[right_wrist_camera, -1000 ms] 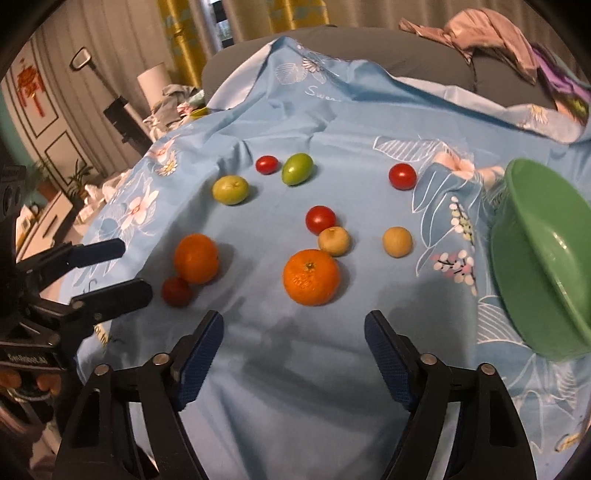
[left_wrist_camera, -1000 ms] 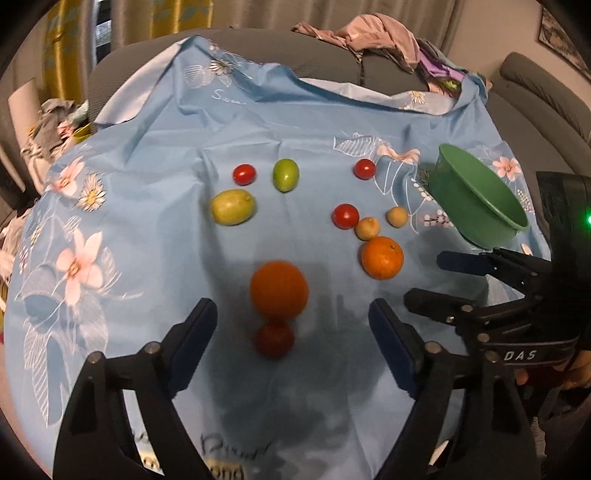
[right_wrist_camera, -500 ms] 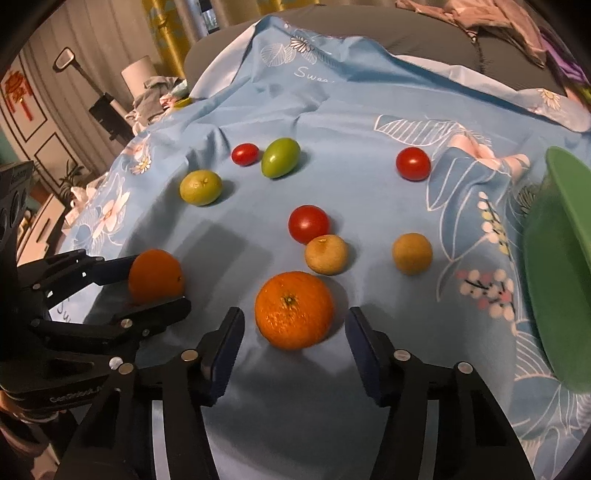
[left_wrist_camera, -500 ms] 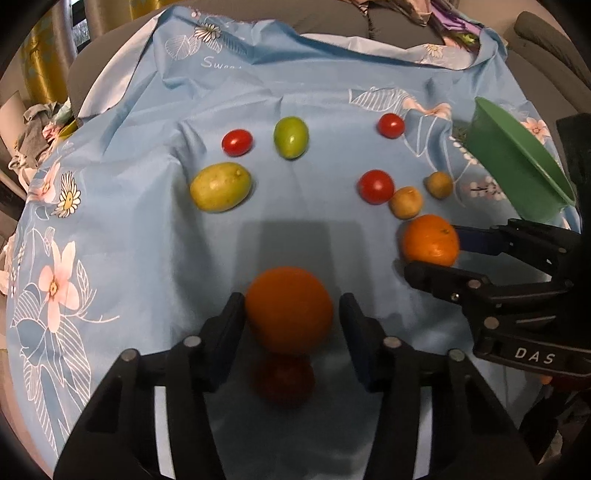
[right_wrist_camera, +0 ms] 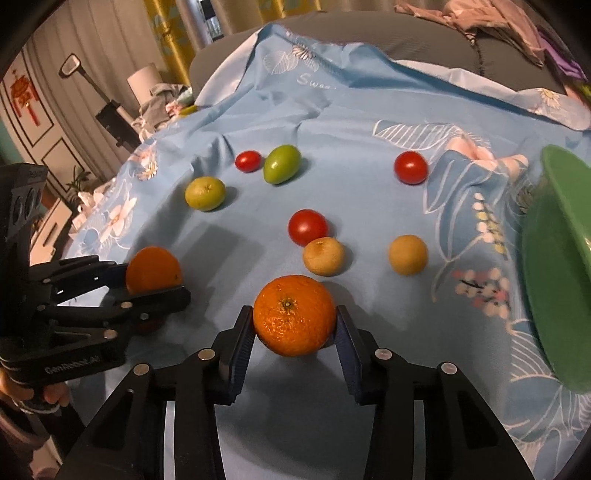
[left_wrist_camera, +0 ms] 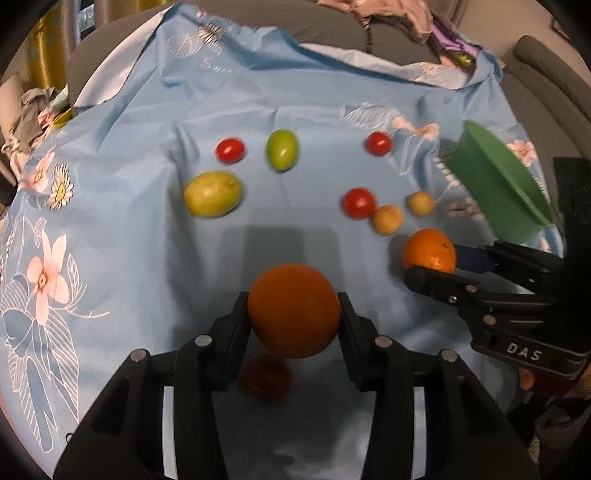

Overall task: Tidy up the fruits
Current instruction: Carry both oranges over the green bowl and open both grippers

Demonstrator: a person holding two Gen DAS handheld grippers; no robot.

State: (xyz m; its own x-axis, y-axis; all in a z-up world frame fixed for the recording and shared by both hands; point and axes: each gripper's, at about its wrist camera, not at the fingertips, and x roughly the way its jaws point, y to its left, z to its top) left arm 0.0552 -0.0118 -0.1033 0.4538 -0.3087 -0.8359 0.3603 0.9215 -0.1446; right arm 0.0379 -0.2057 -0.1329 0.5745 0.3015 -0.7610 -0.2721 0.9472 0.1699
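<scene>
My left gripper (left_wrist_camera: 293, 321) is shut on an orange (left_wrist_camera: 293, 310), held just above the blue cloth; it also shows in the right wrist view (right_wrist_camera: 153, 271). A dark red fruit (left_wrist_camera: 266, 376) lies under it. My right gripper (right_wrist_camera: 293, 328) is shut on a second orange (right_wrist_camera: 293, 314), which also shows in the left wrist view (left_wrist_camera: 428, 251). Loose on the cloth are red tomatoes (right_wrist_camera: 307, 226), two tan fruits (right_wrist_camera: 324, 256), a green fruit (right_wrist_camera: 281, 163) and a yellow-green fruit (right_wrist_camera: 205, 192). A green bowl (right_wrist_camera: 554, 266) stands at the right.
The blue floral cloth (left_wrist_camera: 129, 240) covers a sofa seat. Clothes (left_wrist_camera: 388, 14) lie heaped on the sofa back behind it. More clutter (right_wrist_camera: 159, 103) sits past the cloth's left edge.
Both grippers have moved forward and closed, each on an orange. The left orange has lifted slightly off the cloth above the dark red fruit.
</scene>
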